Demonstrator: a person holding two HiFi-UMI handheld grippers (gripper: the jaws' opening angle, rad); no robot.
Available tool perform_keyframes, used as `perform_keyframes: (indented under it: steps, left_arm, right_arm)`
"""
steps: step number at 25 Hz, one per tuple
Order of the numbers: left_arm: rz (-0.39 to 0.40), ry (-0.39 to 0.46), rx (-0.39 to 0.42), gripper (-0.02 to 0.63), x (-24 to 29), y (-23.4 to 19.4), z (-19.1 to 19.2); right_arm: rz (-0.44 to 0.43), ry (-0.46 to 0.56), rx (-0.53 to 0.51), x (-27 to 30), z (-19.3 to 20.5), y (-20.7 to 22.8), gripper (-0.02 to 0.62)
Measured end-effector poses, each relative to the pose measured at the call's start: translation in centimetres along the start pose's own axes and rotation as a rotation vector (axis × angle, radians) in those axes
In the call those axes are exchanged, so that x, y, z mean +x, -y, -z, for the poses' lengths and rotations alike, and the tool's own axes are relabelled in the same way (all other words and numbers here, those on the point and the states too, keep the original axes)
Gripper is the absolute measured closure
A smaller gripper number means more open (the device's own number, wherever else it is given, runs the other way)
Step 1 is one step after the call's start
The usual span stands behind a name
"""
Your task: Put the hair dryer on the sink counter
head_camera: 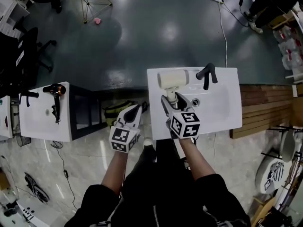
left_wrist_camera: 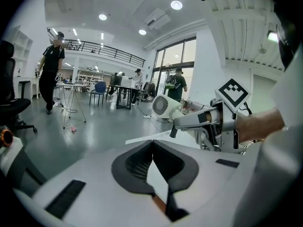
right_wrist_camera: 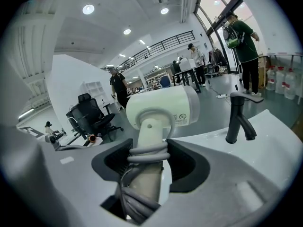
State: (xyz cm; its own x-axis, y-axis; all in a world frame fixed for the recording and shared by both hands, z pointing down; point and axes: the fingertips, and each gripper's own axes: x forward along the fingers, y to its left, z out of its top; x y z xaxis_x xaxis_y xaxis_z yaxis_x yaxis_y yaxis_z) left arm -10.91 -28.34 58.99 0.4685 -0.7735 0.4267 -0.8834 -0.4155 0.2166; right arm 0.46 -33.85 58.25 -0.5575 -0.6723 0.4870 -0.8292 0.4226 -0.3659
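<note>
A white hair dryer (head_camera: 173, 78) hangs over the back left part of the white sink counter (head_camera: 222, 108), barrel lying crosswise. My right gripper (head_camera: 173, 100) is shut on its handle, which has the grey cord wound round it. In the right gripper view the hair dryer (right_wrist_camera: 163, 105) stands up between the jaws of my right gripper (right_wrist_camera: 150, 152), with the counter (right_wrist_camera: 246, 160) below. My left gripper (head_camera: 136, 110) hovers just left of the counter's front corner, jaws together and nothing in them. The left gripper view shows my left gripper (left_wrist_camera: 152, 143) and the hair dryer (left_wrist_camera: 163, 107) beyond.
A black faucet (head_camera: 207, 74) stands at the counter's back, right of the dryer. A second white sink counter (head_camera: 38, 122) at the left carries a black hair dryer (head_camera: 56, 91). Wooden planks (head_camera: 265, 108) lie at the right. Several people (left_wrist_camera: 49, 72) stand in the hall.
</note>
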Motion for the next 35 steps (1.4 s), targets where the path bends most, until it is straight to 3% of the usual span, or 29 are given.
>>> perform_keyframes:
  steps: [35]
  left_arm:
    - [-0.145,-0.081,-0.094,0.594,-4.6,-3.6,6.1]
  right_arm:
    - [0.056,-0.089,0.026,6.5,4.9,2.6,0.370]
